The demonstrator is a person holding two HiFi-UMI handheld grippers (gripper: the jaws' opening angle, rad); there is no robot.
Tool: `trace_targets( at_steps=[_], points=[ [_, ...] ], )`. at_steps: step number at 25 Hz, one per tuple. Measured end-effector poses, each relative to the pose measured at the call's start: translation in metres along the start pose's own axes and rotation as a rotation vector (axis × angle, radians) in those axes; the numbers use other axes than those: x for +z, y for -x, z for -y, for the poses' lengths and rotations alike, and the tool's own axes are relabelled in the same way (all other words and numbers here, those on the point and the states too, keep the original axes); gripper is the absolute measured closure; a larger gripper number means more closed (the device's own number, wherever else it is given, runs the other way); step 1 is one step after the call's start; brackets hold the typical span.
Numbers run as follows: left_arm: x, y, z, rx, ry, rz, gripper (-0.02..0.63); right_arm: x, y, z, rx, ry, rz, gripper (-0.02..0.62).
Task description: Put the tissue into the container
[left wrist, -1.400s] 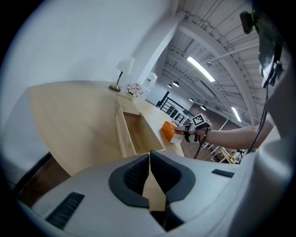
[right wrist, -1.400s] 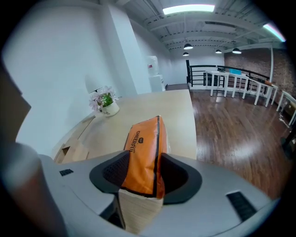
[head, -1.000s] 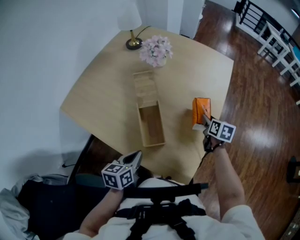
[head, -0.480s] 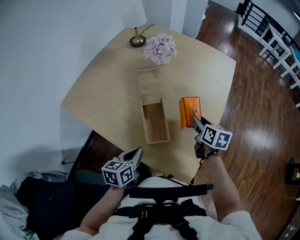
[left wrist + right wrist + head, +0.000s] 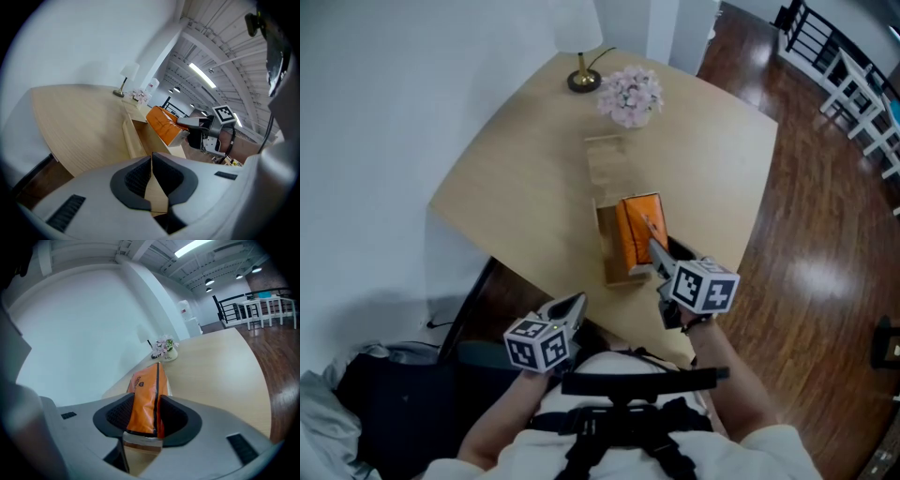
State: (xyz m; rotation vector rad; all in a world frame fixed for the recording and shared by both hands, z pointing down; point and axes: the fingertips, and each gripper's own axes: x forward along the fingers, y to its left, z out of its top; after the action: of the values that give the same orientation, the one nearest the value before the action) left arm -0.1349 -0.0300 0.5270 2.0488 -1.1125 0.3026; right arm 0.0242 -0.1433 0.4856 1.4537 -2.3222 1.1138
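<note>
The right tool is clamping the orange plastic tissue pack by its near end, holding it lengthwise over the open rectangular wooden container by the counter's near edge so it fits in, while the left tool is hanging clenched, empty.

Tissue pack: bright orange with a dark seam line. Container: pale natural wood, close in tone to the light woodgrain table. Flowers: pale pink. Lamp: white shade, brass-coloured base. Floor: glossy dark brown planks. Left gripper and right gripper: light grey, black pads, cubes with black-and-white square markers.
</note>
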Motion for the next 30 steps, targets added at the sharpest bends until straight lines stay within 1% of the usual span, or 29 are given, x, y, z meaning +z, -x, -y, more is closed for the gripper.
trace_targets(
  at_steps=[3, 7, 13, 19, 22, 25, 30],
  points=[
    [0.001, 0.004, -0.006, 0.000, -0.001, 0.002, 0.594, -0.015, -0.016, -0.011, -0.015, 0.034, -0.034, 0.422],
    [0.005, 0.009, -0.013, -0.005, 0.001, 0.010, 0.594, -0.032, -0.034, -0.014, -0.050, 0.060, -0.072, 0.423],
    [0.009, 0.011, -0.017, -0.016, 0.008, 0.015, 0.594, -0.041, -0.047, -0.019, -0.087, 0.100, -0.100, 0.423],
    [0.010, 0.012, -0.019, -0.026, 0.001, 0.011, 0.594, -0.050, -0.061, -0.011, -0.136, 0.115, -0.128, 0.423],
    [0.012, 0.012, -0.021, -0.030, -0.003, 0.005, 0.594, -0.052, -0.069, -0.007, -0.149, 0.103, -0.139, 0.423],
    [0.012, 0.011, -0.022, -0.036, -0.005, -0.002, 0.594, -0.062, -0.076, 0.000, -0.160, 0.062, -0.185, 0.414],
    [0.015, 0.009, -0.022, -0.050, -0.015, -0.006, 0.594, -0.067, -0.081, 0.004, -0.223, 0.061, -0.255, 0.397]
  ],
)
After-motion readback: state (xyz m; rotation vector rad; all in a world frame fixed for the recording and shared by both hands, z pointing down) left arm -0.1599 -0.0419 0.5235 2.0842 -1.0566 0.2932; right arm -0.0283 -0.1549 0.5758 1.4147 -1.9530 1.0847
